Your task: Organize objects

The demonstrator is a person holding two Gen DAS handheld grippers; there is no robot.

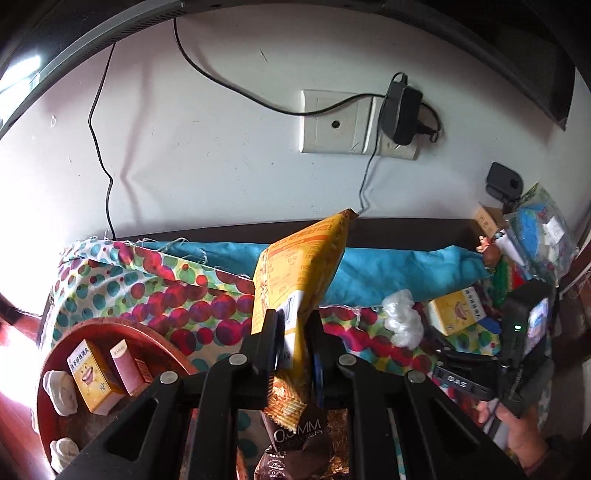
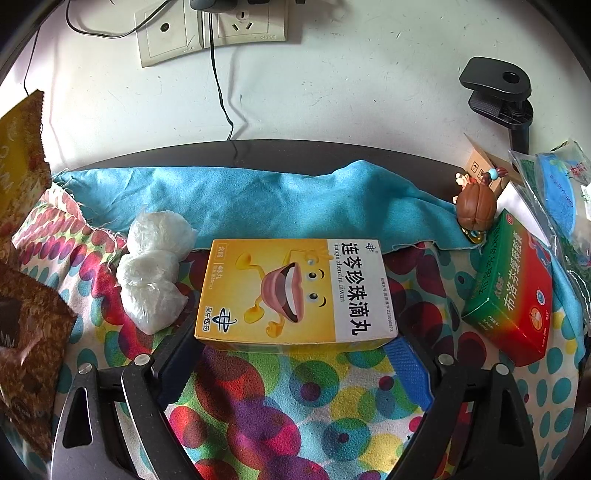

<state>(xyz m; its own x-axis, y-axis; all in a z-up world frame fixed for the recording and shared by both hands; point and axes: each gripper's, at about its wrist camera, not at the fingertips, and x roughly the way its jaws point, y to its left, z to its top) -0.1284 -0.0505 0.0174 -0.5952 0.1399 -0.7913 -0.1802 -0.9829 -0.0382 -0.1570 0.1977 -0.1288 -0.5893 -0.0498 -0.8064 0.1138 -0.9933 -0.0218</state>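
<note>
My left gripper [image 1: 295,343] is shut on a yellow snack packet [image 1: 299,273] and holds it upright above the dotted cloth [image 1: 155,295]. A red round tray [image 1: 55,398] at lower left holds a yellow box [image 1: 92,376], a maroon box [image 1: 127,369] and white wrapped lumps [image 1: 61,391]. My right gripper [image 2: 295,354] is open, its jaws either side of the near edge of a yellow medicine box [image 2: 295,291] that lies flat on the dotted cloth [image 2: 277,413]. White plastic-wrapped lumps [image 2: 151,273] lie left of that box.
A green and red box [image 2: 517,291] lies to the right, with a brown walnut-like figure [image 2: 476,210] and plastic bags [image 2: 554,184] behind it. A brown snack bag [image 2: 29,343] lies at left. A blue cloth [image 2: 277,199] runs along the wall, under sockets [image 2: 210,29] and cables.
</note>
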